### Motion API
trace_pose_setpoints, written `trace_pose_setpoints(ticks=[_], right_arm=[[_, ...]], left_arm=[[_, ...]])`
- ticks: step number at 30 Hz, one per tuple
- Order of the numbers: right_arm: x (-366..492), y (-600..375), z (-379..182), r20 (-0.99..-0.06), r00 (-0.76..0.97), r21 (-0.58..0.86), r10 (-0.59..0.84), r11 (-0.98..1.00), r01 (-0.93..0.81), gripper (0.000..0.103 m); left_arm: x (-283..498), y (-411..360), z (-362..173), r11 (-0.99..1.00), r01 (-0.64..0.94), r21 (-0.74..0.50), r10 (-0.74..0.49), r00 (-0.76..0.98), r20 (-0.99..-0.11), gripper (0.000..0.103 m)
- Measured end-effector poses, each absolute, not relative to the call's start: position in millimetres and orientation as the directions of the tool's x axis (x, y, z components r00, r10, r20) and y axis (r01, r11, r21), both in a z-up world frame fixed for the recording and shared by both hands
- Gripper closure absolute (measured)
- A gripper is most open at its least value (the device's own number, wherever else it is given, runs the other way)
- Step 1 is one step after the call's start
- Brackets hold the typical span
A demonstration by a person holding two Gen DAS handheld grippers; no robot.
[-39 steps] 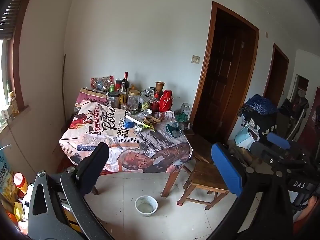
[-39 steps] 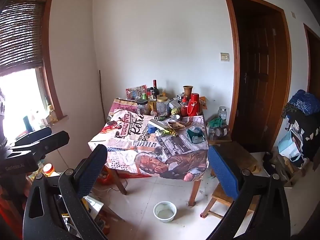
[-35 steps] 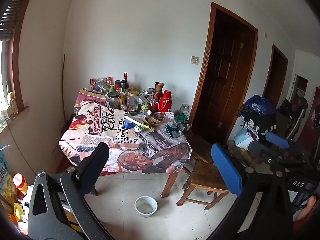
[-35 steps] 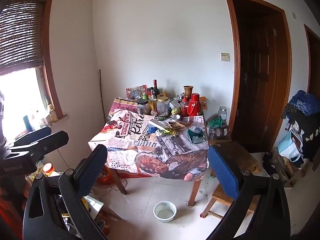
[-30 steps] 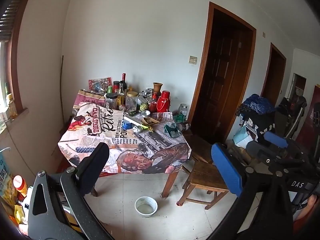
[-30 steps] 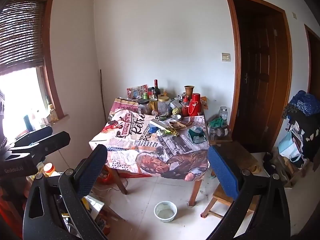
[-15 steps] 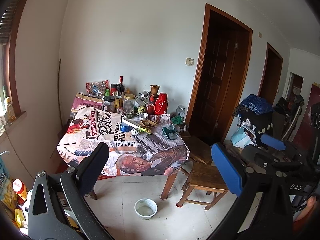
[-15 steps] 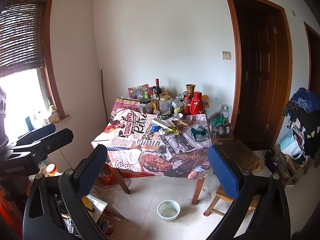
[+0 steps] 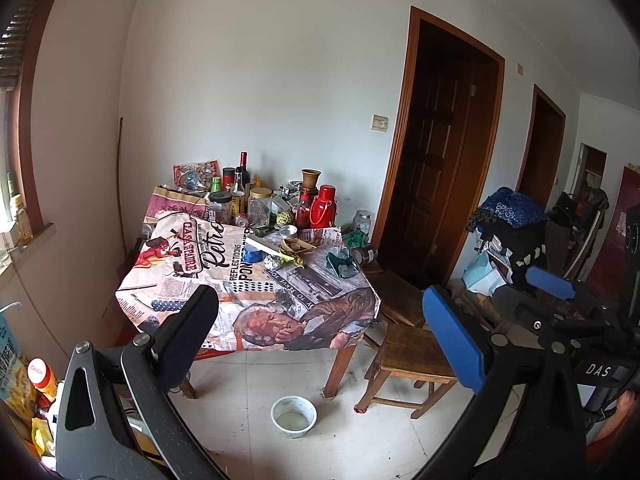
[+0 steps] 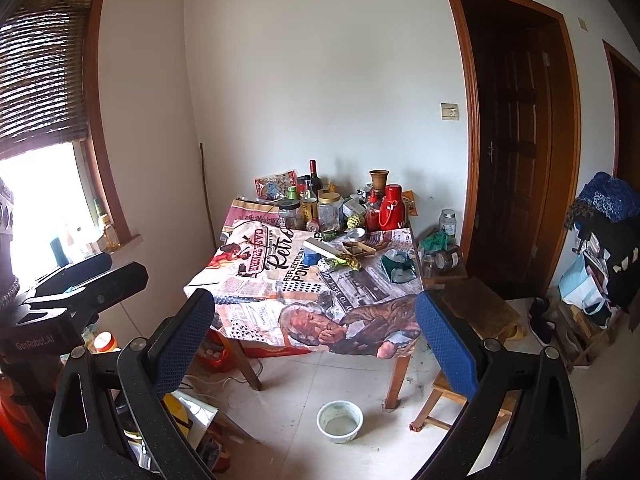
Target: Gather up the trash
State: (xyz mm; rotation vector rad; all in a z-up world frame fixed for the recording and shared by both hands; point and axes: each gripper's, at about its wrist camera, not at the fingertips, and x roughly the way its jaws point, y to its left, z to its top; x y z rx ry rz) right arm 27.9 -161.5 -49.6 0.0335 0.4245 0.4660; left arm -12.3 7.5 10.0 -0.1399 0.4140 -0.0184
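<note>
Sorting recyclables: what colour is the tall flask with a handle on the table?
Red flask, clearest in the right wrist view.

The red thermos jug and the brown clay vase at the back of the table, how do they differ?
The red thermos jug is glossy bright red plastic, while the brown clay vase is matt earthy brown. The jug has a cap on top and a thin loop handle; the vase is open-mouthed with a flared rim and no handle visible. The jug stands nearer the camera, the vase behind it by the wall. Both stand upright on the cloth-covered table.

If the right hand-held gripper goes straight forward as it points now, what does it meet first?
Probably the near edge of the table; the right hand-held gripper is open and empty, and nothing shows in between. Depth is uncertain.
</note>
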Motion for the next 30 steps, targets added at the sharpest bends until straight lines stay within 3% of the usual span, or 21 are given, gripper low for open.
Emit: trace_pose_setpoints(ticks=[30], right_arm=[[25.2, -176.7, -45.2, -0.369, 0.812, 0.137, 0.452, 0.891, -0.434, 0.003]], left_arm=[[-20.2, -0.5, 11.7, 0.994, -0.027, -0.106, -0.017, 0.921, -0.39, 0.0]])
